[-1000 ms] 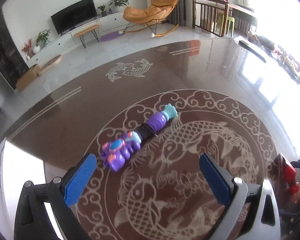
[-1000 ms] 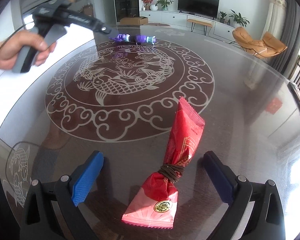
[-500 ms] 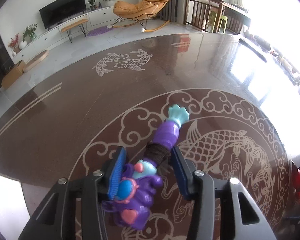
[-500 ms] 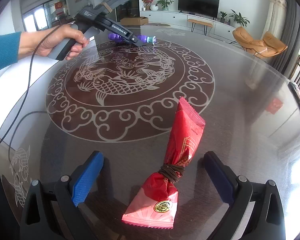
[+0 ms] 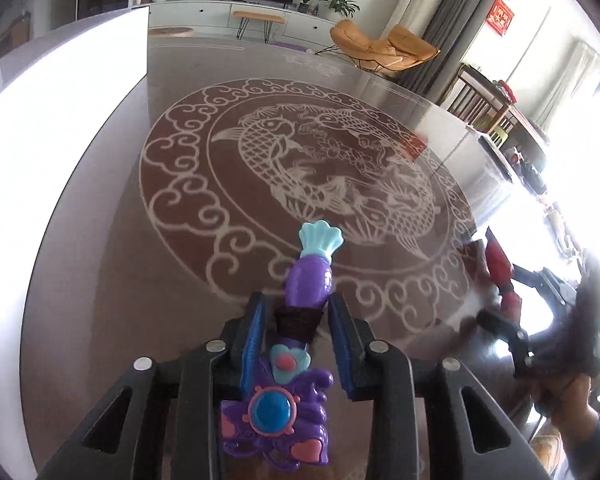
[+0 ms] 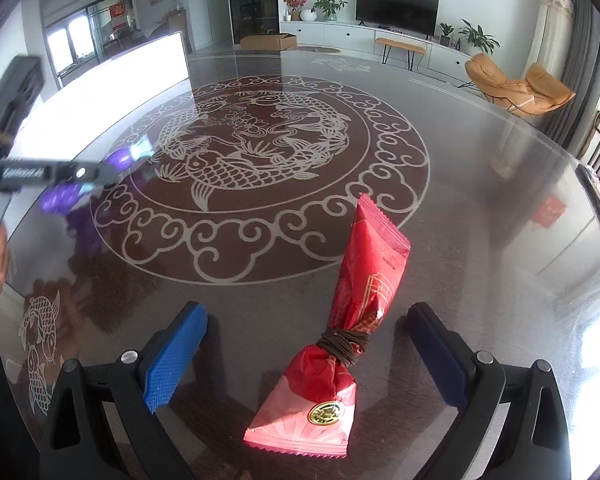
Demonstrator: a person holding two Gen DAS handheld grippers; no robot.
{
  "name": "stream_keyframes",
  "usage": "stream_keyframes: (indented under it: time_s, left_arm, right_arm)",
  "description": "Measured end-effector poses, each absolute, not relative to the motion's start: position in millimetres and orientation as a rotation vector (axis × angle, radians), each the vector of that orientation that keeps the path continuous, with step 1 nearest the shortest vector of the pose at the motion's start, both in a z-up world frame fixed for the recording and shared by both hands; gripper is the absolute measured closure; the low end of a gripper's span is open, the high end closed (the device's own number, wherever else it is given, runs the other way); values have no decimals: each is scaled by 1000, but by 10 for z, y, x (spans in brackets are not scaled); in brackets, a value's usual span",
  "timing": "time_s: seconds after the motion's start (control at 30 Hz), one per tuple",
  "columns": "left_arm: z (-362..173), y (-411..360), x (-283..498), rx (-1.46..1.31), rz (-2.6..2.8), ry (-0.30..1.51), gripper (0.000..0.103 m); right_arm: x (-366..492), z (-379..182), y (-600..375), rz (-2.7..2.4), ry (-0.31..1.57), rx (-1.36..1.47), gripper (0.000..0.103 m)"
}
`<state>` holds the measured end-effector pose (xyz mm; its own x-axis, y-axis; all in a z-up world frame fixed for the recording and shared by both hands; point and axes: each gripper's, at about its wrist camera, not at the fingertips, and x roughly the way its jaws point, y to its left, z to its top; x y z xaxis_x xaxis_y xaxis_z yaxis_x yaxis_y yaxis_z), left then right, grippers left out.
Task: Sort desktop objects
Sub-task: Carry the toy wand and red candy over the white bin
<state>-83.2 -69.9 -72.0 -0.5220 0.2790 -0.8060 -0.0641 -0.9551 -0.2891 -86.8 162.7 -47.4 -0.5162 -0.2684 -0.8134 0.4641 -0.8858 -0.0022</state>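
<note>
Presently the purple toy [image 5: 300, 320] sits between the left gripper [image 5: 298, 344] fingers, which are closing on its dark wrapped waist: rigid plastic, likely light, best held there. Between the right gripper [image 6: 306, 354] fingers, spread wide, a red packet [image 6: 340, 344] lies on the bench [image 6: 480, 200]: crinkly, slippery.

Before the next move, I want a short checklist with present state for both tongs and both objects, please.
1. Purple toy wand between the left tongs, jaws closing: ok.
2. Pads firmly pressing the wand's dark-wrapped middle: cannot tell.
3. Right tongs open: ok.
4. Red snack packet lies between the right tongs, not gripped: ok.
5. Glass table beyond the packet free of obstacles: ok.
</note>
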Motion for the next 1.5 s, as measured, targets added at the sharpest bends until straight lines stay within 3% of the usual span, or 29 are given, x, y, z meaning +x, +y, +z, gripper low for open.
stream_keyframes:
  time_s: [0.07,0.13,0.27,0.37,0.4,0.47,0.53,0.83,1.07,1.1,1.17,1.23,1.27,1.3,1.5]
  left_arm:
    - [-721,-678,-697,-1409,2555,-312,46]
    - [-729,-618,-649,-1424,2555,-224,37]
    - [-722,-431,-615,-1430,2548,17,34]
    - [-707,-431,-641,-1406,2555,72,35]
    - [-713,-451,-667,-1397,2561,82,38]
    - [-713,-442,-636,-1368,2587,140,69]
    - [-701,-458,-562,-1347,2595,133,82]
    - [-588,-879,-130,-1197,2665,-235,82]
    - [-333,-911,83,-1092,2711,-240,83]
    - [-298,-924,115,-1081,2715,-248,83]
    - [-212,-966,185,-1048,2730,-267,83]
    - [-107,-1013,267,-1005,2750,-284,83]
    - [-53,-1042,306,-980,2762,-290,83]
    - [-2,-1069,350,-954,2772,-297,83]
    - [256,-1244,598,-841,2814,-342,83]
  right_arm:
    - [-868,-474,1628,-2399,306,1233,2]
    - [-868,-474,1628,-2399,306,1233,2]
    - [-868,-475,1627,-2399,307,1233,2]
    - [-868,-477,1624,-2399,307,1233,2]
    - [-869,-477,1623,-2399,307,1233,2]
    - [-869,-476,1627,-2397,305,1233,2]
    - [-871,-476,1631,-2396,301,1233,1]
    - [-799,-234,2050,-2292,117,1322,0]
    - [-1100,-154,1936,-2218,162,1480,2]
    - [-1139,-182,1898,-2219,170,1507,8]
    - [-1189,-256,1818,-2209,192,1553,30]
    - [-1164,-272,1769,-2238,247,1563,65]
    - [-1130,-262,1753,-2242,265,1555,78]
    - [-1090,-249,1748,-2248,265,1546,83]
    - [-854,61,1765,-2310,262,1429,85]
